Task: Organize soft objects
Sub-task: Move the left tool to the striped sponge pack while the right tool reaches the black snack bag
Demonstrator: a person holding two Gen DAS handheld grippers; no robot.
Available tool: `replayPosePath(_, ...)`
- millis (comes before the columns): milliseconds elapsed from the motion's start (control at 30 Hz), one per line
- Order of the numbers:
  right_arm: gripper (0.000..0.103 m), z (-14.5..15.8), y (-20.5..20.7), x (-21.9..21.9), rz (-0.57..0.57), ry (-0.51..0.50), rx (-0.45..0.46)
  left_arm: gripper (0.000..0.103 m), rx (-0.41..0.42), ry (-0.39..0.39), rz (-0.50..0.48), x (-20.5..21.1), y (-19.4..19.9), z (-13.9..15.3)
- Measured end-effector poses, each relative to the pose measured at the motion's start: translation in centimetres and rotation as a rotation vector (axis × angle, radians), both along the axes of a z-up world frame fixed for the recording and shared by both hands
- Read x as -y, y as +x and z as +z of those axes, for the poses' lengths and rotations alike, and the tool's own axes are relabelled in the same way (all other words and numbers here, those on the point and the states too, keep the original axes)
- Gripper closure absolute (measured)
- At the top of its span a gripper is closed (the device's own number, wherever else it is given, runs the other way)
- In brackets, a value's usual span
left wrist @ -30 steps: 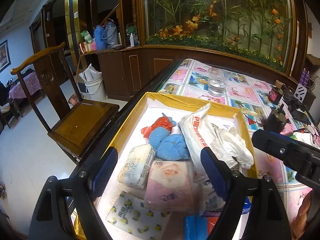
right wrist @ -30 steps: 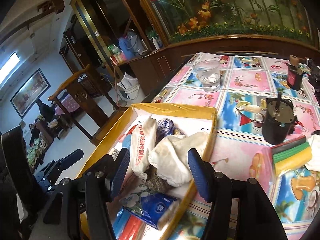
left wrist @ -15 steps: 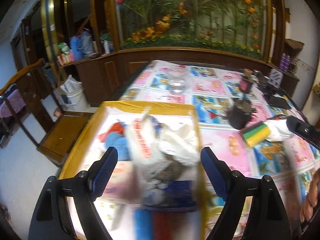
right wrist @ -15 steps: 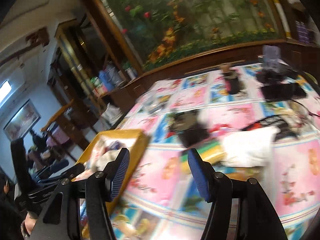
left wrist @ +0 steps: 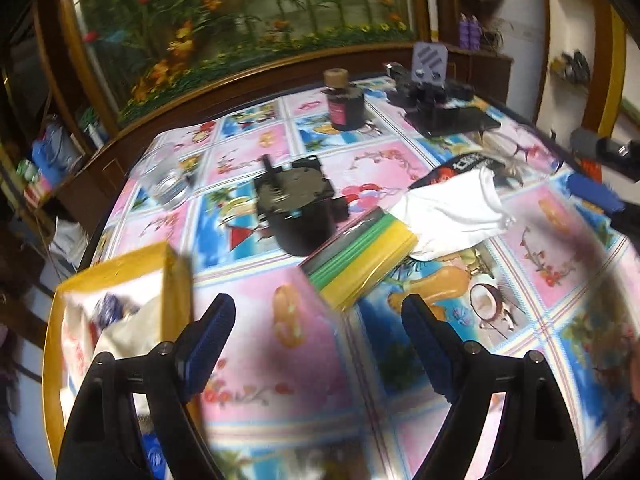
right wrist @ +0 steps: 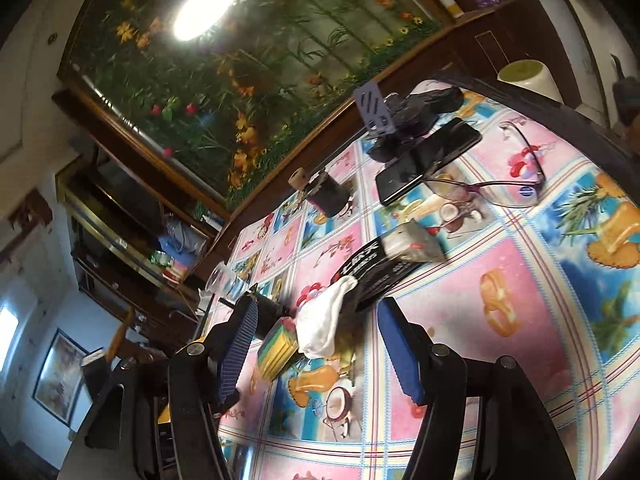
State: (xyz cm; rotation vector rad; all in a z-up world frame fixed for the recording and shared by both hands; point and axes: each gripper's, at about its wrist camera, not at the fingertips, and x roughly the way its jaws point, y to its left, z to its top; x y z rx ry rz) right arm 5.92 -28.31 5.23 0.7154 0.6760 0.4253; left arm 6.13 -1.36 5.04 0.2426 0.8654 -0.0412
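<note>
I have swung both grippers off the yellow box (left wrist: 176,280), now beside my left gripper (left wrist: 316,340), holding white packets. One sponge pack (left wrist: 360,256) and one white cloth (right wrist: 324,320) lie ahead of my right gripper (right wrist: 316,344). Both jaws gape, empty.

Indoor light, moderate brightness. Right wrist view: ceiling lamp reflection (right wrist: 203,11) blows out as a white glare patch on the glass mural (right wrist: 248,64); small bright window at far left. Left wrist view has heavy motion blur, worst at the lower frame and over the yellow box (left wrist: 172,276). Strong fisheye curvature, black vignette in corners of both.
</note>
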Motion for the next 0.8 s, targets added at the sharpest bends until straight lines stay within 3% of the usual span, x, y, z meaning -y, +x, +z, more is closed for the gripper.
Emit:
replayPosePath(100, 0.036, 0.0, -0.2, 1.0, -0.011, 0.013, -0.004, 0.019, -0.05, 0.016, 0.002, 0.4, 2.1, -1.3)
replayPosePath(500, 0.035, -0.5, 0.1, 3.6, -0.026, 0.051, -0.025, 0.019, -0.155, -0.127, 0.049, -0.4, 5.2, -4.2)
replayPosePath(533, 0.035, -0.6, 0.0, 3.8, -0.033, 0.051, -0.024, 0.02, -0.161, -0.136, 0.046, -0.2, 5.1, -4.2)
replayPosePath(600, 0.034, -0.6, -0.1, 4.4, -0.054, 0.053, -0.025, 0.035, -0.159, -0.148, 0.029, 0.4, 4.4, -4.3)
replayPosePath(667, 0.032, -0.8, 0.0, 5.0, -0.074, 0.06, -0.035, 0.043, -0.168, -0.175, -0.003, 1.2, 3.5, -4.2)
replayPosePath(800, 0.031, -1.2, 0.2, 5.7, -0.095, 0.059, -0.052, 0.043, -0.191, -0.195, -0.121, 3.8, 0.7, -4.0)
